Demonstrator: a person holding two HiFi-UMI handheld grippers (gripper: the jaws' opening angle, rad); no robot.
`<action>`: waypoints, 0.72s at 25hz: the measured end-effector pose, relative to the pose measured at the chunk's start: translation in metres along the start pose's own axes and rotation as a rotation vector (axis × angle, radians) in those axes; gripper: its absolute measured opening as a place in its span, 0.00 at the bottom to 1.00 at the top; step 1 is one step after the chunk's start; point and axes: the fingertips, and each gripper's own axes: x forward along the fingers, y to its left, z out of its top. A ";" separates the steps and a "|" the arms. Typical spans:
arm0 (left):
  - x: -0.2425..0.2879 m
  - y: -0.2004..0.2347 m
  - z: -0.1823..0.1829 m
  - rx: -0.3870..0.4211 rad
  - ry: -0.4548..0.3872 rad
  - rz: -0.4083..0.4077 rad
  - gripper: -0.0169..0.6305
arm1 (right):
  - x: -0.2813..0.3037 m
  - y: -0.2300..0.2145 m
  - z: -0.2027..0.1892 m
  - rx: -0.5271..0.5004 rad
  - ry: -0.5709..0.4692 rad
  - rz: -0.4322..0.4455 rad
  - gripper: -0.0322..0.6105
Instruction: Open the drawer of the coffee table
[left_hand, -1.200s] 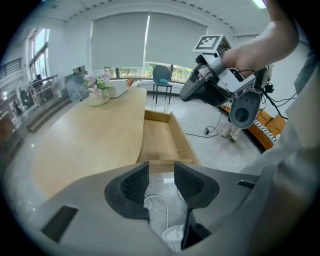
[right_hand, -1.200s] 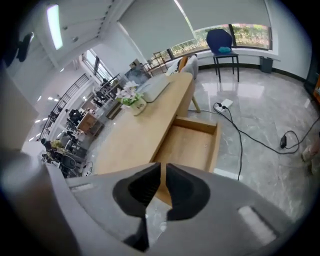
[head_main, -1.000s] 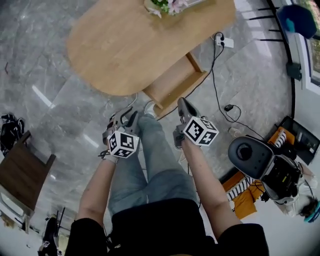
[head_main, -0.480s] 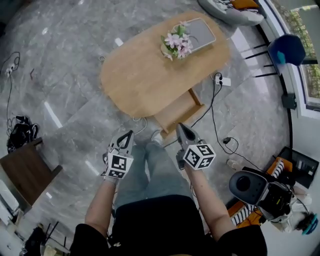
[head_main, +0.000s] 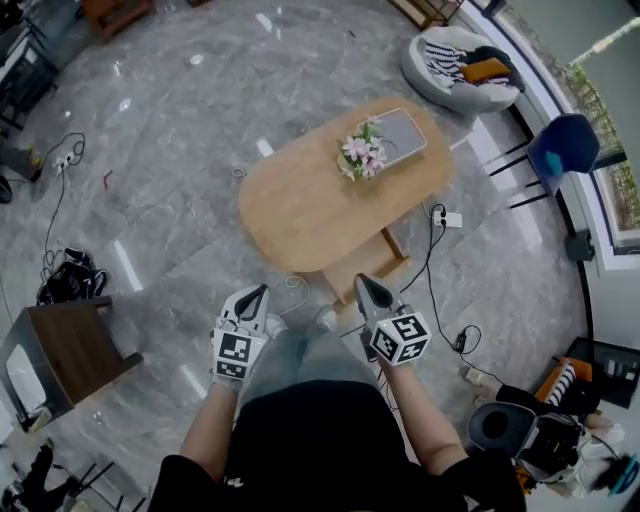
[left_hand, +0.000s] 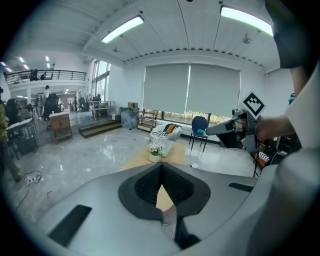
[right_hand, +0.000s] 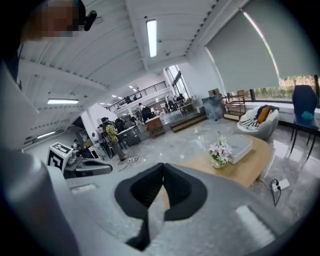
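The oval wooden coffee table (head_main: 310, 215) stands on the grey marble floor, with its drawer (head_main: 362, 278) pulled out at the near side. On its top are a pot of pink flowers (head_main: 362, 156) and a grey flat box (head_main: 397, 133). My left gripper (head_main: 257, 292) is shut and empty, held high above the floor, short of the table's near edge. My right gripper (head_main: 362, 284) is also shut and empty, and in the head view its tip overlaps the open drawer from well above. In the left gripper view (left_hand: 161, 165) and the right gripper view (right_hand: 162, 167) the pads meet with nothing between them.
A dark side table (head_main: 70, 350) stands at the left. A power strip with cables (head_main: 447, 219) lies right of the table; a blue chair (head_main: 555, 150) and a striped beanbag (head_main: 466, 62) are beyond. A robot vacuum and gear (head_main: 515, 435) sit at the lower right.
Both grippers and the head have risen far above the floor, so the table looks smaller and further off. The left gripper's jaws have closed from open to shut, empty.
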 end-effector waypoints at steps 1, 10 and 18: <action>-0.008 0.000 0.009 -0.003 -0.010 0.009 0.05 | -0.005 0.006 0.007 -0.023 -0.003 0.006 0.05; -0.070 0.004 0.082 -0.016 -0.137 0.099 0.05 | -0.040 0.056 0.062 -0.134 -0.050 0.094 0.05; -0.096 0.006 0.117 0.025 -0.195 0.152 0.05 | -0.057 0.085 0.099 -0.219 -0.091 0.160 0.05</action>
